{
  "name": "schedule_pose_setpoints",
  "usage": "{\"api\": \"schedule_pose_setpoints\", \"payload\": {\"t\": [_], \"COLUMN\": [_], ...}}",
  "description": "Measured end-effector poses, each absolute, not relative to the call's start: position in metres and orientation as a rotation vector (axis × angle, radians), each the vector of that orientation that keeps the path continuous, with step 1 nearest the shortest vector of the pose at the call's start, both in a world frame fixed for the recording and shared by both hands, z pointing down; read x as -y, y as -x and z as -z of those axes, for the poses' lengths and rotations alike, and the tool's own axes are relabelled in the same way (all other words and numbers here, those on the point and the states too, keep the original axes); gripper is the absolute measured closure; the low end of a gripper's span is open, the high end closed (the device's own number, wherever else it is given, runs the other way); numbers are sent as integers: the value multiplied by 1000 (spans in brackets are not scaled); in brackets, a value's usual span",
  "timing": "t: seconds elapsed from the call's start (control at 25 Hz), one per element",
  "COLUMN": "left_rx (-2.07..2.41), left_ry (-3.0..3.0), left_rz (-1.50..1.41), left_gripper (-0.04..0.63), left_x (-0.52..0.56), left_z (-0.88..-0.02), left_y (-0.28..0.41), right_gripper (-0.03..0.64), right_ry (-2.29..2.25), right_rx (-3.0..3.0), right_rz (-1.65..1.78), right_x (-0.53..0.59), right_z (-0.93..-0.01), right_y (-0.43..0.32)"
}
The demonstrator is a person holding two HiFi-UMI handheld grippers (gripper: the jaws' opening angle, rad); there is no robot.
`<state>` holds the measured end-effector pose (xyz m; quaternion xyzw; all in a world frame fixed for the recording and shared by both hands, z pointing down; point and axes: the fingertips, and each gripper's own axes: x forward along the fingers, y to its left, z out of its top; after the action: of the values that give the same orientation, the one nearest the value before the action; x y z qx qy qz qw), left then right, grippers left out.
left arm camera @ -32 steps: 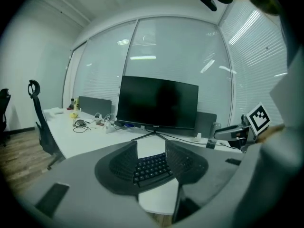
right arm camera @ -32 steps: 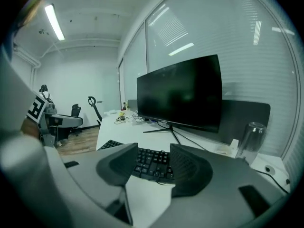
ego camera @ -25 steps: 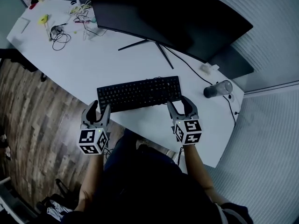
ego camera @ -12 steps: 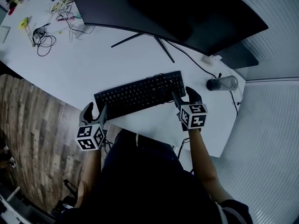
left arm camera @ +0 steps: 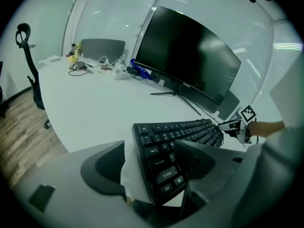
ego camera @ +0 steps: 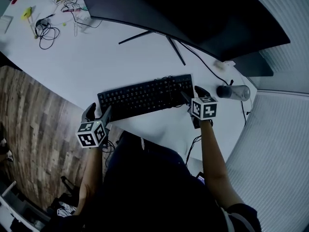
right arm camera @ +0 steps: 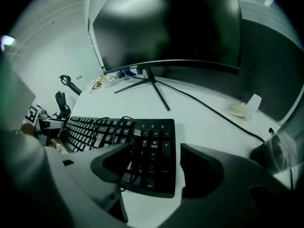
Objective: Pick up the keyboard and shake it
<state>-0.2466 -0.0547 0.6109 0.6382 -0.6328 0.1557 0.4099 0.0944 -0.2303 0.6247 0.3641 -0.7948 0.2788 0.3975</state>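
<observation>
The black keyboard (ego camera: 145,95) lies flat on the white desk (ego camera: 87,66), its own cable coiled on the keys (right arm camera: 102,127). My left gripper (ego camera: 96,114) is at its left end and its jaws are opening. In the left gripper view that gripper (left arm camera: 149,147) straddles the keyboard's (left arm camera: 176,139) near corner, and bare desk shows beside the left jaw. At the number-pad end, my right gripper (ego camera: 190,94) is also opening. The right gripper view shows this gripper (right arm camera: 154,156) with the keyboard (right arm camera: 154,148) between its jaws and a gap at the right jaw.
A large curved monitor (ego camera: 193,13) on a thin-legged stand (ego camera: 159,35) rises behind the keyboard. A grey cylinder (ego camera: 234,92) lies right of it, with a cable running past. Loose cables and small items (ego camera: 46,28) sit far left. The desk edge and wood floor (ego camera: 34,110) are near me.
Both grippers have moved in onto the keyboard's two ends, the right one farther forward. Their jaws stand wider than before. The keyboard has stayed on the desk.
</observation>
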Motion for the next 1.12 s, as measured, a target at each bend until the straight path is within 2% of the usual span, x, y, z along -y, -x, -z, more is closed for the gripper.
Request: {"api": "schedule_pose_setpoints", "payload": {"t": [0.32, 0.48, 0.8, 1.12], "left_rx": [1536, 1480, 1436, 1466], "left_ry": [-1497, -1454, -1447, -1482], "left_rz": [-355, -318, -307, -235], "left_gripper": [282, 284, 316, 319], "left_x": [44, 40, 48, 62], "left_z": [-625, -632, -636, -617], "left_y": [235, 230, 226, 230], "right_gripper": [267, 267, 268, 272], "right_ry": [-764, -724, -730, -805], "right_rx": [2005, 1983, 1950, 1955], "right_rz": [-844, -937, -920, -900], "right_x": [238, 238, 237, 240], "right_z": [-639, -644, -644, -621], "right_y": [-88, -89, -87, -89]}}
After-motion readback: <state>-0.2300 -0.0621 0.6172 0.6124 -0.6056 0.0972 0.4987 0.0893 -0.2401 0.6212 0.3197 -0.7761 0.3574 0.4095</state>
